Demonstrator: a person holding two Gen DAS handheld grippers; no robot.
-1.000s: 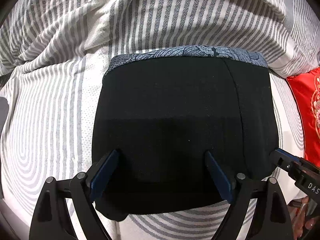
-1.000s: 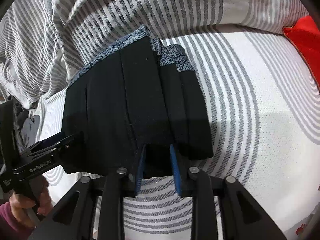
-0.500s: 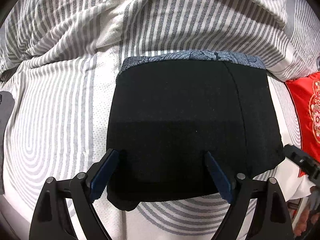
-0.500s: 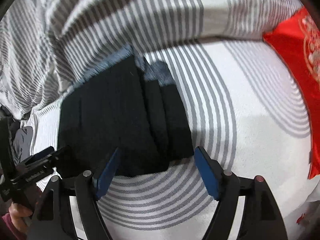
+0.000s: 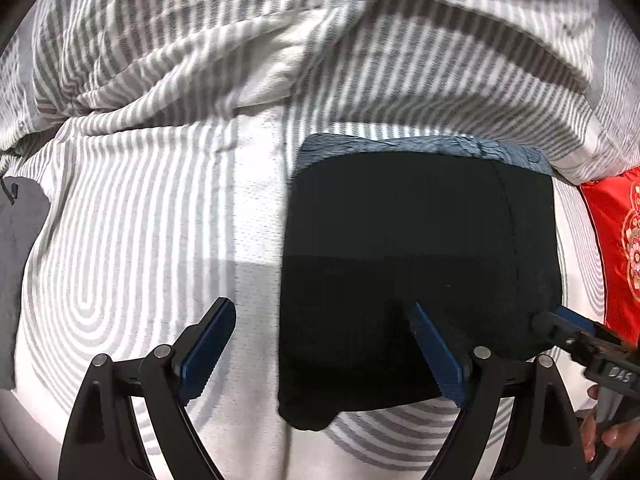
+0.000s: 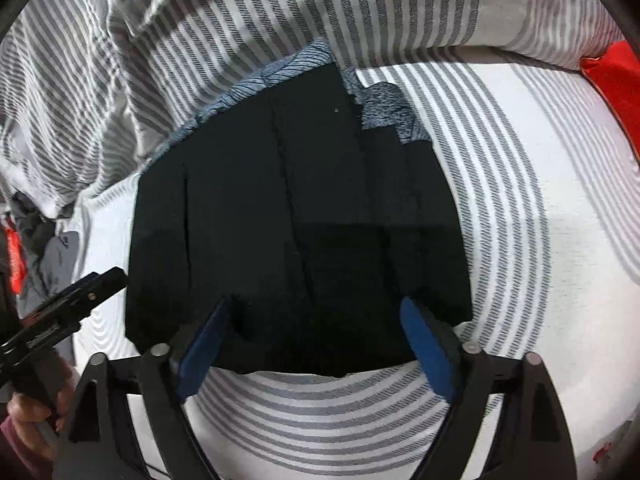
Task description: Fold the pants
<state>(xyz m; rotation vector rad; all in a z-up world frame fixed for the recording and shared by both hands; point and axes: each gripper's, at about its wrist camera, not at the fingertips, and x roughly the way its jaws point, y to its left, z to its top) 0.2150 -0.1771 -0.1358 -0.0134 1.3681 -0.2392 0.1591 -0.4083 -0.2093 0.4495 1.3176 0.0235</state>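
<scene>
Black pants [image 5: 416, 264] lie folded into a compact rectangle on the striped bedsheet [image 5: 140, 240]. Left gripper [image 5: 320, 344] hovers at their left edge, jaws wide apart, empty. Right gripper [image 6: 316, 340] above the near edge, jaws opening, gripping nothing.

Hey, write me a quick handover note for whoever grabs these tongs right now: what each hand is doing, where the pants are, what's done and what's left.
Left tongs: open, empty, over the pants' left edge.
Right tongs: jaws opening, empty, over the near edge of the pants.
Black pants: folded into a compact rectangle on the striped bedsheet, blue patterned lining showing at the far edge.
Done: the folds.
Left: perhaps tidy edges, otherwise withdraw.
</scene>
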